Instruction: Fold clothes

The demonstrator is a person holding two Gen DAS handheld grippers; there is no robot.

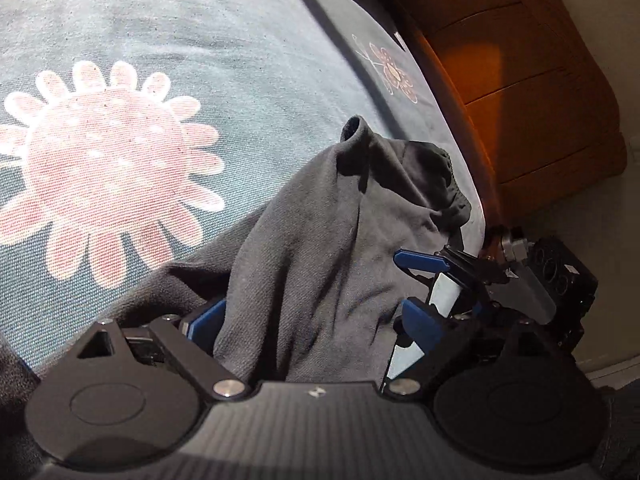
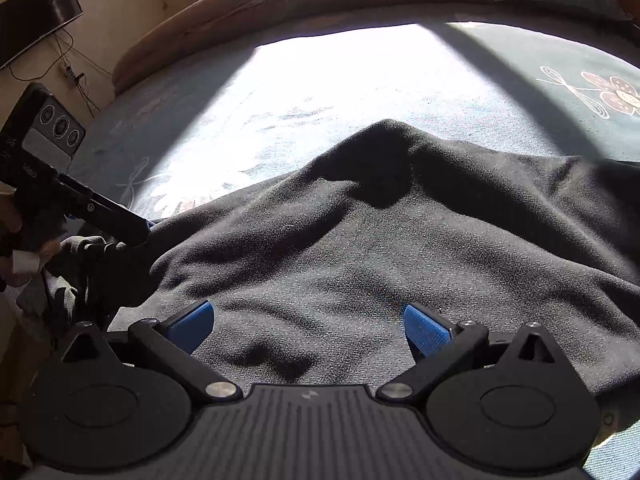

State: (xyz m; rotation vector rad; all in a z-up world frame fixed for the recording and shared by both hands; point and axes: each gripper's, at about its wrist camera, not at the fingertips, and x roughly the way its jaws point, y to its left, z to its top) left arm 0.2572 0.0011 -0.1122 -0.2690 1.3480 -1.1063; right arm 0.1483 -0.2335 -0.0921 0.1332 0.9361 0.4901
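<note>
Both hand-held grippers work the dark grey knit garment (image 2: 360,248) lying rumpled on the floral blue bedsheet (image 1: 120,40): left gripper (image 1: 308,328) and right gripper (image 2: 308,328) each stand wide, cloth directly between the blue fingers (image 2: 424,332), bulk stretching forward and rightward

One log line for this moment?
left gripper: open, cloth between | right gripper: open, over cloth | dark grey fabric garment: bunched on floral bedsheet
</note>
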